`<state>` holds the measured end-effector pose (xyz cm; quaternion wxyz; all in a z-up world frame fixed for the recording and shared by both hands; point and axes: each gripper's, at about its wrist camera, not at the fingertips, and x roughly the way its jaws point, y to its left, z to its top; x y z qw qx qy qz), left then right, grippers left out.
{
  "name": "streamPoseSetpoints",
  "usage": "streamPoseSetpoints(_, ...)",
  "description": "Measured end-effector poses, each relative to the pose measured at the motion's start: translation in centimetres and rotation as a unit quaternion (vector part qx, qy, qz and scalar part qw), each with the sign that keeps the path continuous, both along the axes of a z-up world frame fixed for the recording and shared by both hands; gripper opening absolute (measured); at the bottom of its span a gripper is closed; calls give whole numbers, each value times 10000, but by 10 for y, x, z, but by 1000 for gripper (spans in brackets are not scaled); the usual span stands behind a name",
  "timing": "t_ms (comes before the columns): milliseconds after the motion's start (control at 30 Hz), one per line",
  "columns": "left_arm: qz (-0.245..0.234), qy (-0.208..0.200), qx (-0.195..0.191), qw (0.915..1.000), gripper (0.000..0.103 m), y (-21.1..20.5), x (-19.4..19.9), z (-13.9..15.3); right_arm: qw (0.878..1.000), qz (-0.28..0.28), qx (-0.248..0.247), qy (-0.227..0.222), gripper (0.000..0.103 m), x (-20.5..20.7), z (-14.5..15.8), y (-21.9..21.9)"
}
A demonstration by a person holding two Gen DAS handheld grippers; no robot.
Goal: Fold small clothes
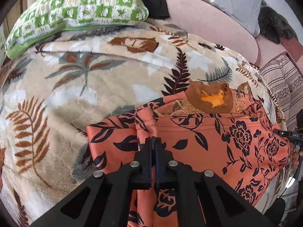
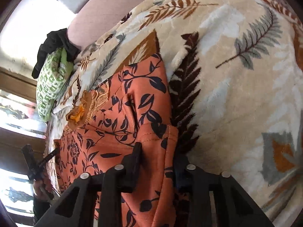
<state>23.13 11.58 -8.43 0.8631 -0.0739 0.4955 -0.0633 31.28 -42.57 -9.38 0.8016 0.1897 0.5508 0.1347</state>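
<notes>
Orange cloth with a black flower print fills the near part of both views: a small garment (image 1: 198,138) lying on the bed, spread over a beige blanket (image 1: 79,87) with leaf patterns. I see its brown collar (image 1: 208,98) with a yellow lining pointing away from me, toward the pink headboard (image 1: 208,24). A sleeve or side panel is folded inward across the body, with a stitched hem running along the fold.

My left hand-held gripper (image 1: 153,147) has its fingers pressed together on a raised ridge of the garment's left side, pinching the cloth. My right hand-held gripper (image 2: 157,151) has its fingers spread apart, with a fold of the garment's edge lying between them; one finger (image 2: 135,157) rests on top of the cloth and the other is mostly hidden under it, so I cannot tell if it grips anything.

In the left view the right gripper's body shows at the far right rim, just beside the garment's right side. A green and white pillow (image 1: 75,9) sits near the head of the bed, with a black cloth (image 1: 157,1) next to it against the headboard. A striped quilt (image 1: 280,81) lies off the blanket's right edge.
</notes>
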Motion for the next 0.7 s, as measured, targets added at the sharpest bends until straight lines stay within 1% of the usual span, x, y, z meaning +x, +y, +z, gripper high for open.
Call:
streamPoseSetpoints(33, 39, -217, 82, 9997, 2, 0, -10, 10, 9996, 54, -226, -163, 19, -3, 11, 5)
streamPoseSetpoints(100, 143, -636, -36, 9979, 2, 7, -31, 33, 9966, 139, -630, -504, 16, -13, 31, 12)
streamPoseSetpoints(133, 197, -853, -76, 9961, 2, 10, -44, 45, 9944, 190, -731, -738, 15, -20, 43, 16)
streamPoseSetpoints(200, 219, -1195, -189, 9924, 2, 16, -62, 65, 9862, 244, -1090, -1219, 15, -32, 67, 22)
streamPoseSetpoints(267, 244, -1380, -135, 9900, 2, 18, -74, 75, 9815, 315, -1187, -1470, 15, -36, 81, 29)
streamPoseSetpoints(300, 265, -1466, -178, 9887, 2, 19, -78, 77, 9768, 369, -1381, -1596, 15, -36, 86, 34)
streamPoseSetpoints(367, 356, -1633, -94, 9859, 2, 22, -81, 84, 9695, 362, -1561, -1853, 15, -32, 93, 41)
streamPoseSetpoints(433, 511, -1727, -57, 9836, 2, 27, -76, 87, 9615, 298, -1681, -2152, 15, -21, 101, 50)
streamPoseSetpoints(500, 708, -1650, 80, 9837, 3, 31, -64, 80, 9558, 373, -1589, -2446, 15, 0, 106, 61)
streamPoseSetpoints(533, 847, -1527, 68, 9846, 3, 35, -55, 70, 9536, 458, -1615, -2501, 15, 16, 103, 66)
streamPoseSetpoints(567, 886, -1353, 7, 9868, 3, 37, -43, 55, 9568, 555, -1670, -2316, 18, 39, 92, 72)
streamPoseSetpoints(600, 843, -1099, 97, 9903, 6, 37, -31, 36, 9605, 533, -1844, -2017, 28, 61, 75, 76)
streamPoseSetpoints(633, 909, -795, 332, 9921, 8, 37, -21, 17, 9611, 401, -2048, -1808, 44, 76, 59, 77)
streamPoseSetpoints(667, 1011, -511, 528, 9922, 9, 40, -18, 1, 9634, 304, -2167, -1549, 59, 86, 44, 76)
streamPoseSetpoints(700, 1054, -279, 563, 9924, 11, 43, -19, -9, 9682, 162, -2087, -1368, 76, 88, 34, 70)
